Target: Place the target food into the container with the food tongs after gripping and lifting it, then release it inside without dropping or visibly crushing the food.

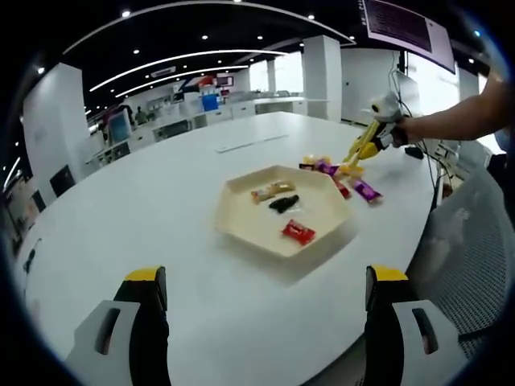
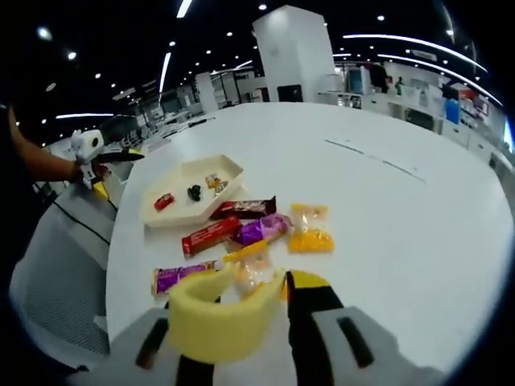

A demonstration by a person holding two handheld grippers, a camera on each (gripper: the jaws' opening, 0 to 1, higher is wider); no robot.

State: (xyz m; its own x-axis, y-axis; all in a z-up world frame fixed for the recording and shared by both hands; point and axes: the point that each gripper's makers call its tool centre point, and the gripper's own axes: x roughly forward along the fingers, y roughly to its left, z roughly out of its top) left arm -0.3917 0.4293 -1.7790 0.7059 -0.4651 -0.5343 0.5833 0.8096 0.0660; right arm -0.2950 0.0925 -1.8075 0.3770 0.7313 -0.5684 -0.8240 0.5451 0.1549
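Tongs (image 2: 221, 310) sit clenched in the right hand-held gripper (image 2: 241, 322), tips over a clear-wrapped snack (image 2: 256, 276) — among wrapped snacks on the white table (image 2: 386, 209). Farther off, the left hand-held gripper (image 1: 265, 297) hangs released before the hexagonal tray (image 1: 278, 213).

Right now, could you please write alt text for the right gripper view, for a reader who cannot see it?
Yellow food tongs held in the right gripper reach over a clear snack packet among wrapped snacks on a white table. Beyond them sits a cream hexagonal tray holding a few snacks.
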